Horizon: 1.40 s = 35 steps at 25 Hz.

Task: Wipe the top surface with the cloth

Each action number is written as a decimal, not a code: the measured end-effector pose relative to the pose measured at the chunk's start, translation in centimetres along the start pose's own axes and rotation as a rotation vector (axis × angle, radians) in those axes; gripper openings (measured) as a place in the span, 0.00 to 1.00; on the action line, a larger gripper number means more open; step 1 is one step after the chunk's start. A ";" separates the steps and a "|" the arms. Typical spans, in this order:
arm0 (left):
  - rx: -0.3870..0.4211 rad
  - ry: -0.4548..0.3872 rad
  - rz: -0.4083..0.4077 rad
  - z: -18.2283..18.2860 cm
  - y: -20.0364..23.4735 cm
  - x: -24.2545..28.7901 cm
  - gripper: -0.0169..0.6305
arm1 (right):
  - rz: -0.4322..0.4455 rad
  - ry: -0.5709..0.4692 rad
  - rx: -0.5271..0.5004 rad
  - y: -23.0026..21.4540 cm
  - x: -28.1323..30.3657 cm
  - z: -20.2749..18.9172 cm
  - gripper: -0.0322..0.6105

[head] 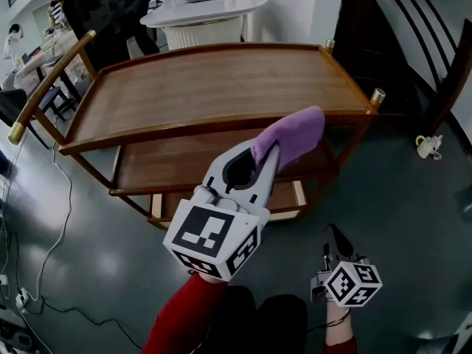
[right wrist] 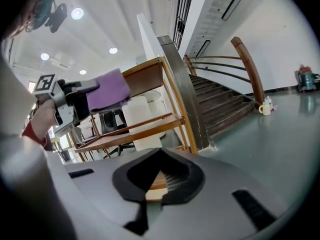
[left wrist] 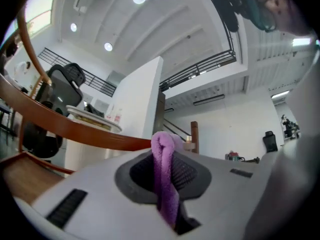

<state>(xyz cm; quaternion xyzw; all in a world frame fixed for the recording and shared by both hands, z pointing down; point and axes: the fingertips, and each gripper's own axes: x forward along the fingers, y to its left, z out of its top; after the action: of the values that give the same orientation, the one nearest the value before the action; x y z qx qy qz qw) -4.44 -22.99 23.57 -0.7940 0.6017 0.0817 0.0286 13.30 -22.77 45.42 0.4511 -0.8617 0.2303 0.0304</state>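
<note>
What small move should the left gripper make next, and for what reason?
Probably move the left gripper forward and down until the purple cloth lies on the cart's top shelf. The jaws are shut on the cloth, but it hangs in the air at the front rail, apart from the wood. The right gripper hangs low, shut and empty.

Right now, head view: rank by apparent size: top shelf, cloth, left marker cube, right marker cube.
1. top shelf
2. left marker cube and cloth: near alike, cube nearer the camera, so unranked
3. right marker cube
</note>
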 end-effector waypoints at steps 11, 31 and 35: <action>0.078 -0.044 0.608 5.6 21.6 -22.0 0.10 | 0.070 0.046 -0.040 2.1 1.6 -1.4 0.05; 0.054 0.020 0.213 -1.7 7.2 -15.7 0.10 | -0.001 0.050 -0.106 3.9 1.0 -0.1 0.05; -0.085 0.115 -0.122 -10.7 -5.3 -2.7 0.10 | -0.088 0.047 -0.094 0.4 -1.6 0.4 0.05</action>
<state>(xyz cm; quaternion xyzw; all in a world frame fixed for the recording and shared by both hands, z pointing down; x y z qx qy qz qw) 0.95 -20.48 34.24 -0.8329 0.5491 0.0594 -0.0347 13.99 -21.55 44.55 0.4809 -0.8500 0.1987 0.0819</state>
